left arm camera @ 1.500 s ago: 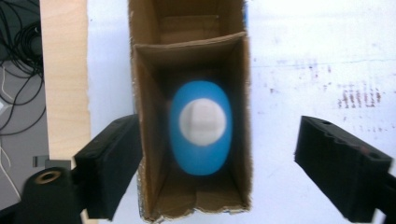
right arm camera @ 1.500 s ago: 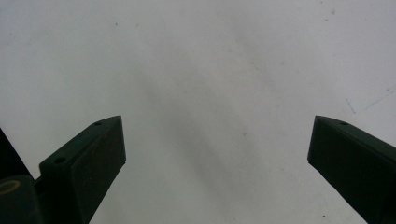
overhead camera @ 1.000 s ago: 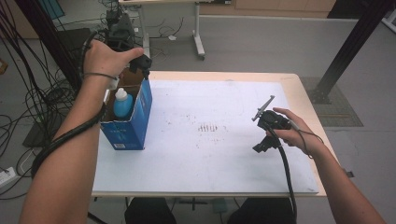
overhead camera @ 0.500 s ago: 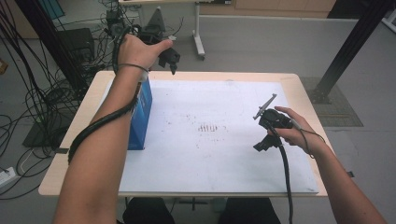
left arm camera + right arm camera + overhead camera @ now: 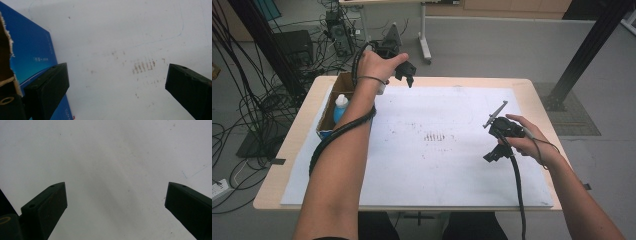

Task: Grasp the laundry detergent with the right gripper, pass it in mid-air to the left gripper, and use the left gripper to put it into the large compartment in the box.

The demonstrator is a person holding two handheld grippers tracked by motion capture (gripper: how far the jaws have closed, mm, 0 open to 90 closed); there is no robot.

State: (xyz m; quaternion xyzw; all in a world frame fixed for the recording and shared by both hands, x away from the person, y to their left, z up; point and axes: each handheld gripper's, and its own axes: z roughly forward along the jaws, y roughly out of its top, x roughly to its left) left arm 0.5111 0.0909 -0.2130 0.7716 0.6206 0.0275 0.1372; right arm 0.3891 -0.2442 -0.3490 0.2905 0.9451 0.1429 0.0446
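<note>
My left gripper [image 5: 406,76] hangs in the air over the table's far edge, just right of an open blue cardboard box [image 5: 326,121]. Its jaws stand wide apart with nothing between them [image 5: 116,75], and the box's blue side [image 5: 30,55] lies to their left. A bottle with a white top [image 5: 341,102] stands upright in the box. My right gripper [image 5: 492,155] rests low over the right part of the white sheet [image 5: 437,170], open and empty [image 5: 116,195].
The white sheet covers most of the wooden table [image 5: 279,175] and carries a patch of short brown marks [image 5: 434,136] near its middle. Cables and black stands [image 5: 272,60] crowd the floor to the left. A black post [image 5: 584,50] stands at the back right.
My left gripper has swung right and away from above the box, so the bottle and the box's inside show again. The right gripper has stayed put.
</note>
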